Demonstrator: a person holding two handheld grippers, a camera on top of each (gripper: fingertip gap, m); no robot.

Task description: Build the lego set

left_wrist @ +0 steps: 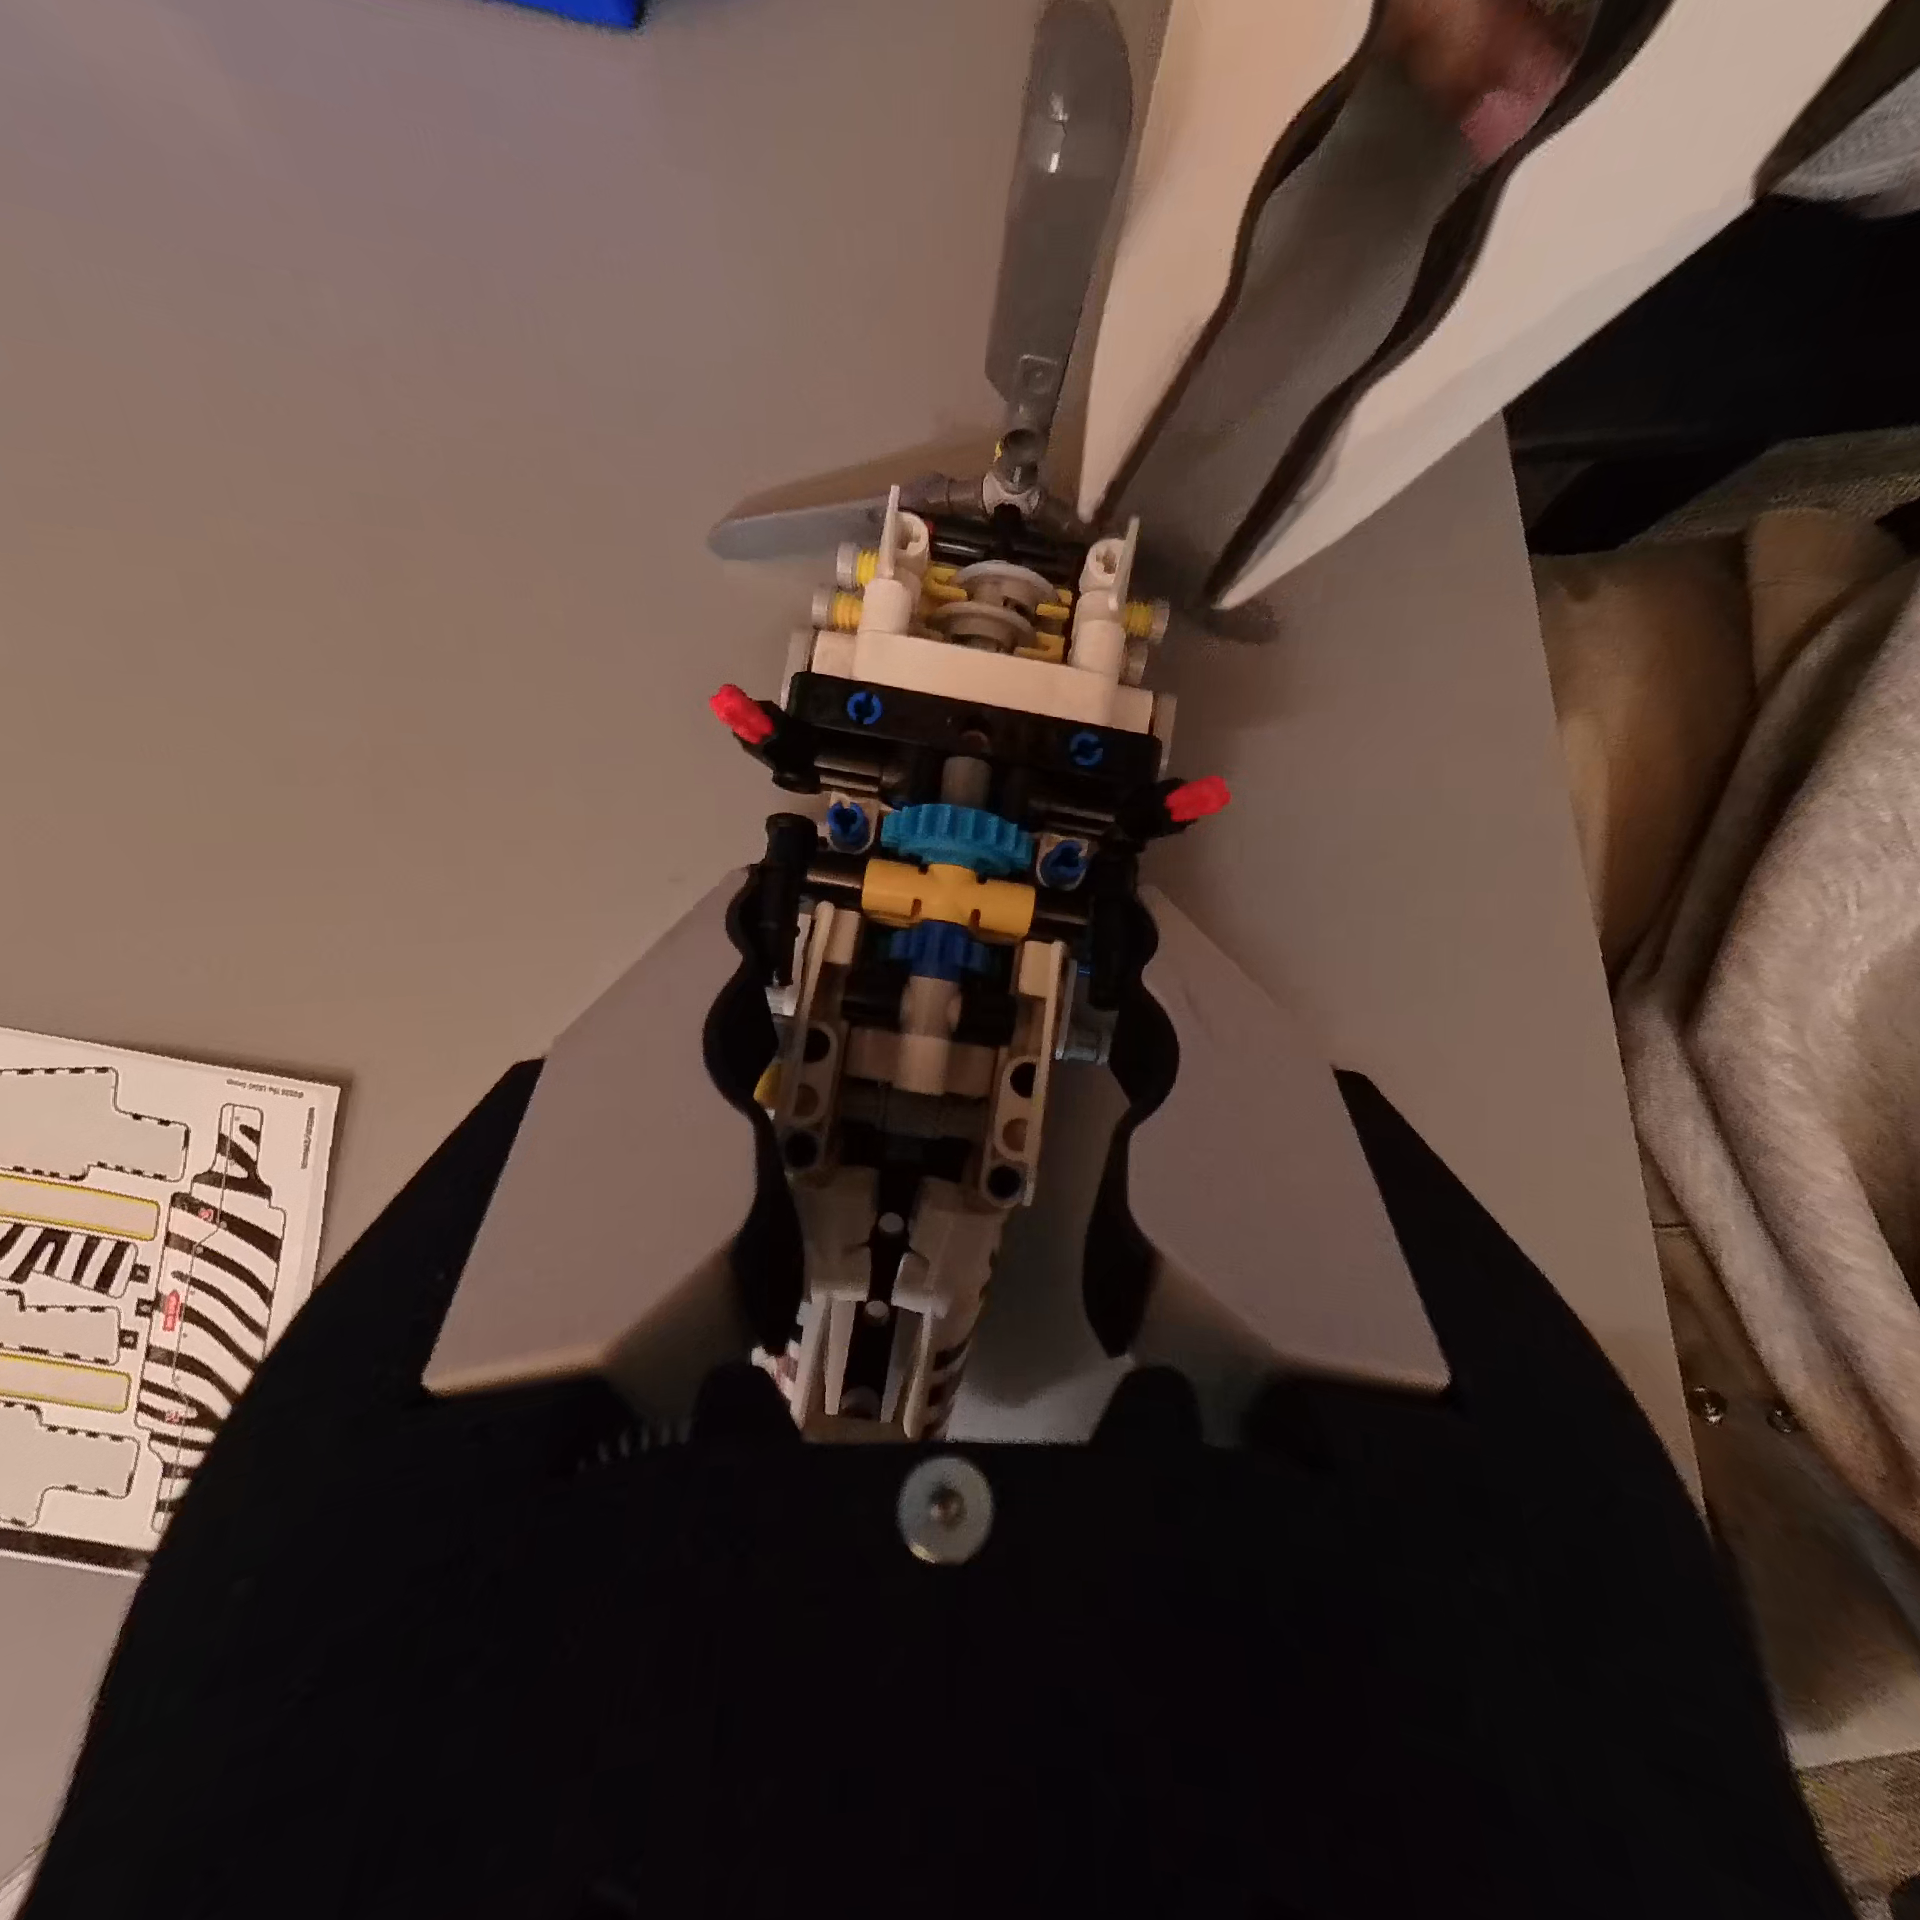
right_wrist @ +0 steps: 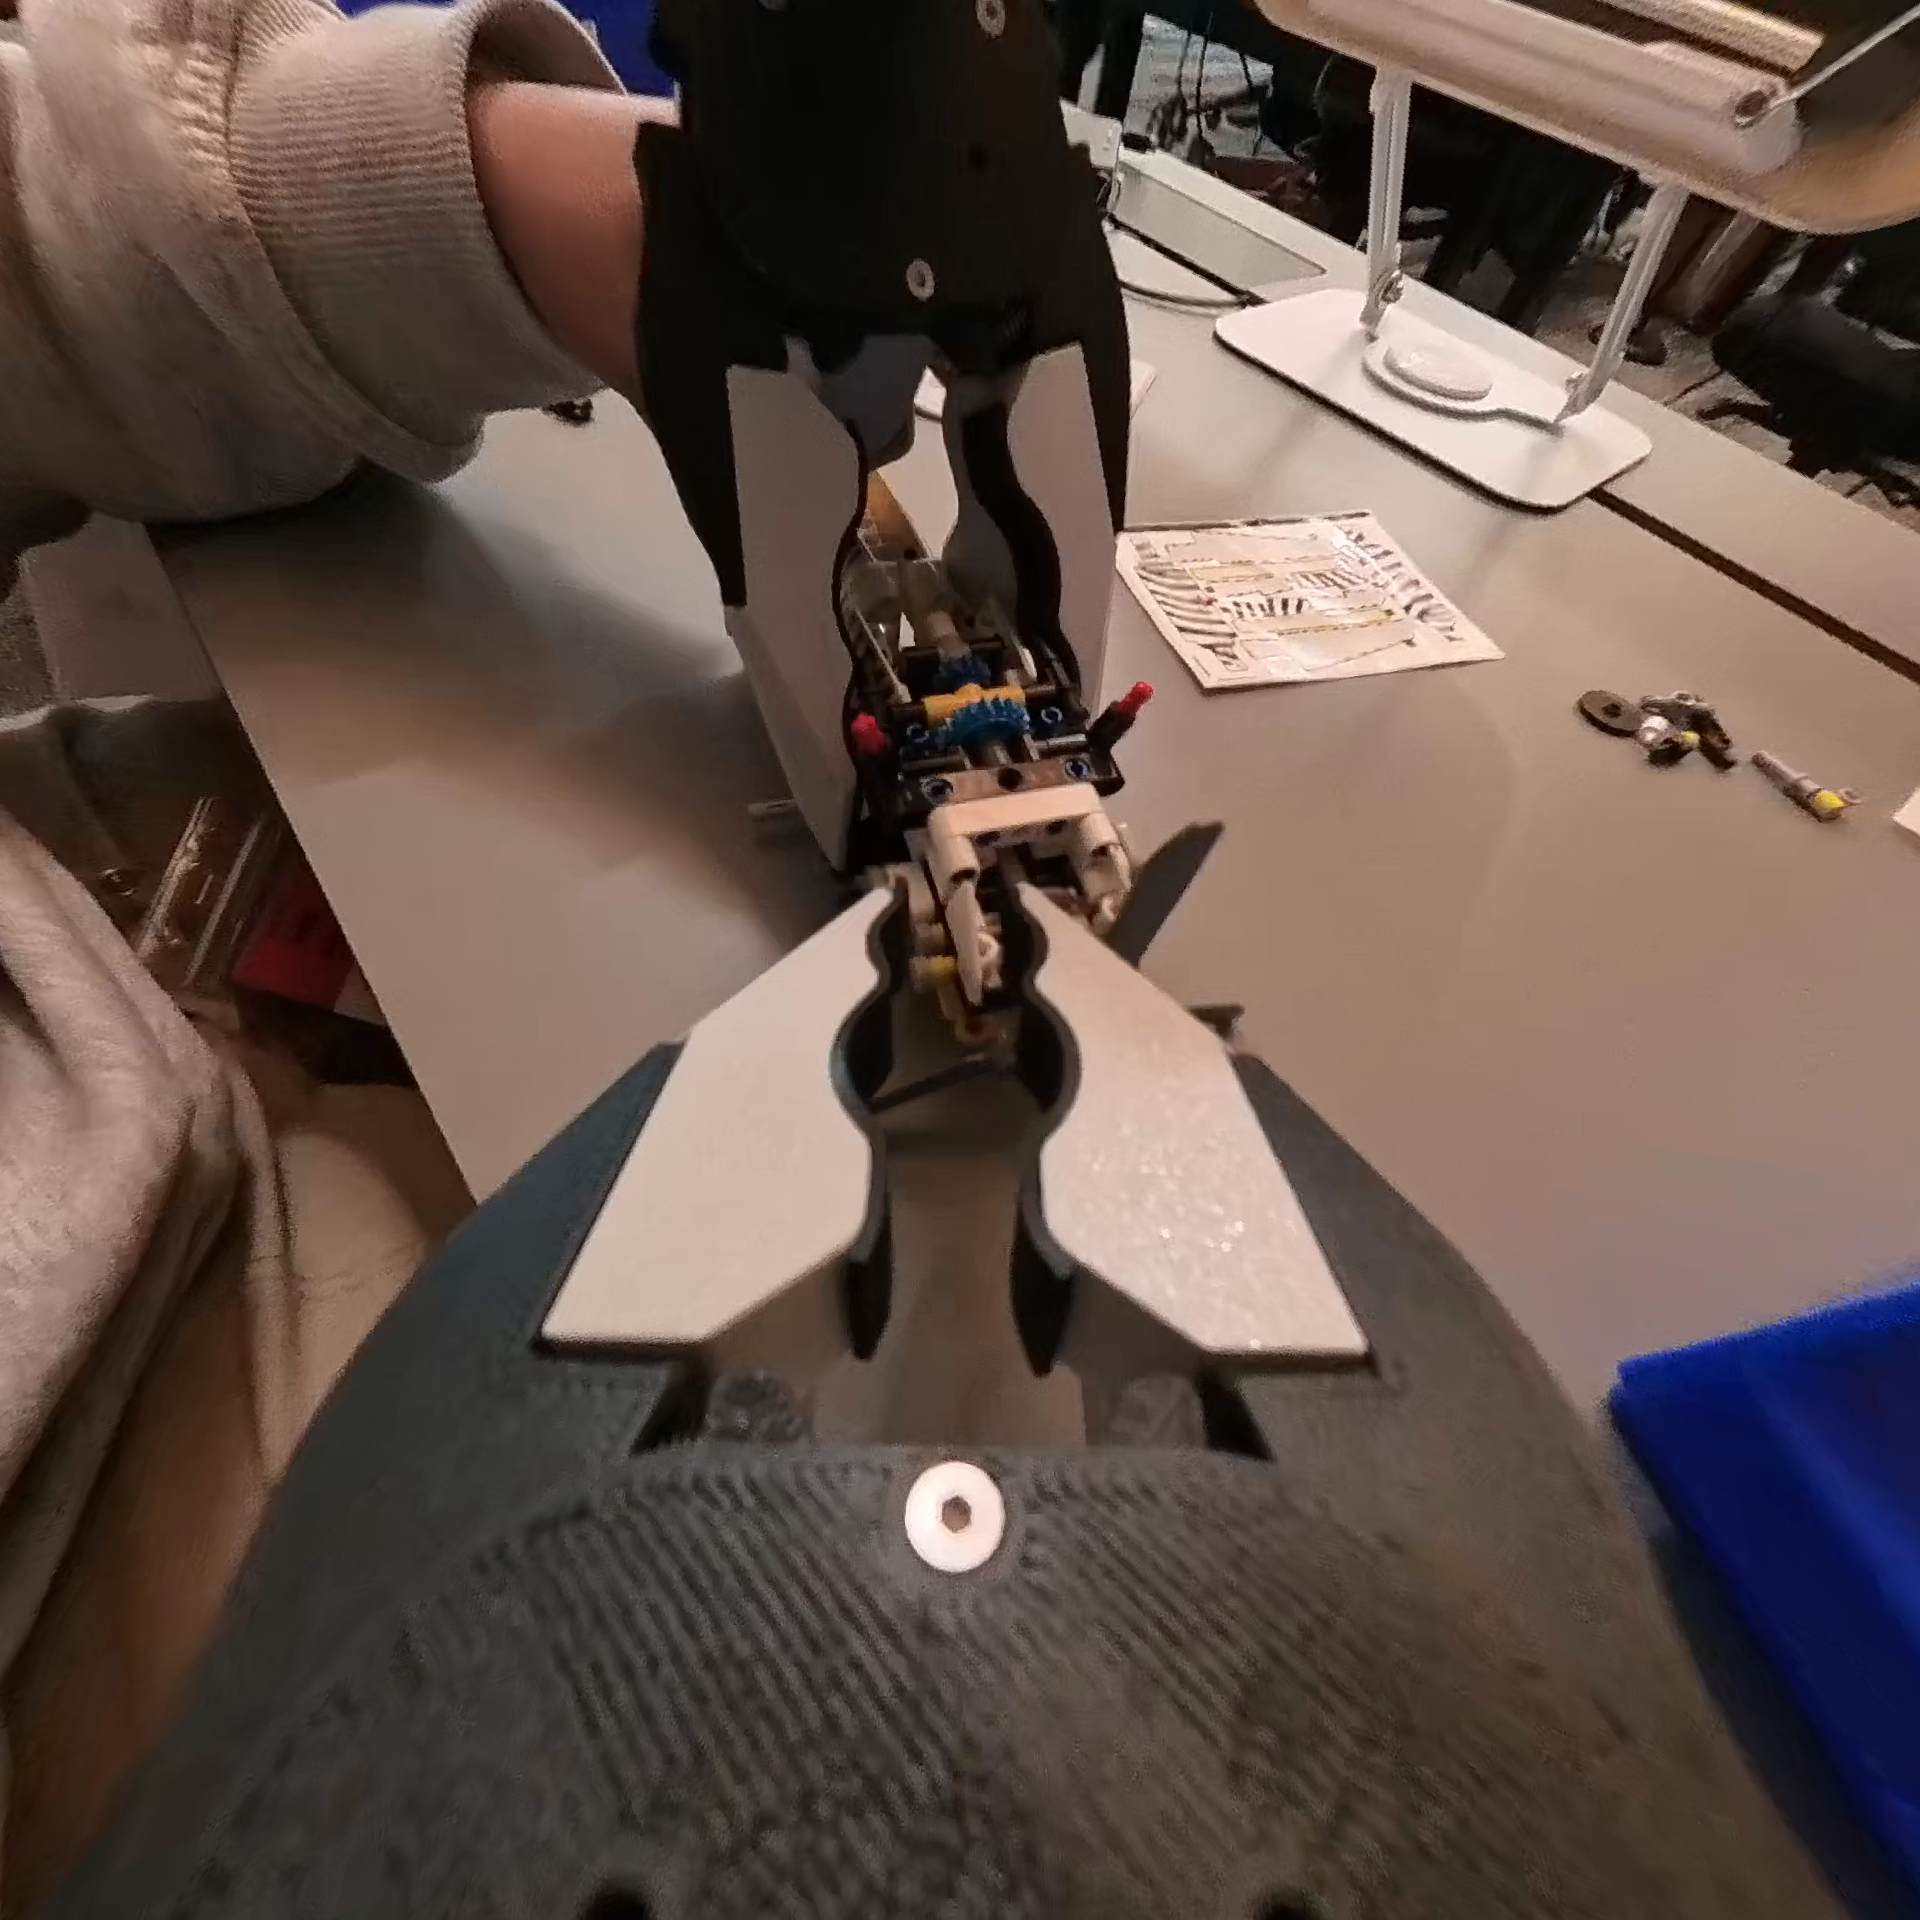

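A: Left claw (left_wrist: 940,997): black printed body, one silver washer-and-screw at centre. Fingers (left_wrist: 623,1164) are flat pale grey plates; inner edges wavy, lined in black.

B: Right claw (right_wrist: 954,940): dark body with coarse ribbed print lines (texture clear in its own wrist view), white washer at centre, two holes at the lower edge. Same pale plates, faintly speckled, wavy black inner edges.

A: Worn: a light beige ribbed-cuff sleeve (right_wrist: 260,260) on the arm behind the left claw.
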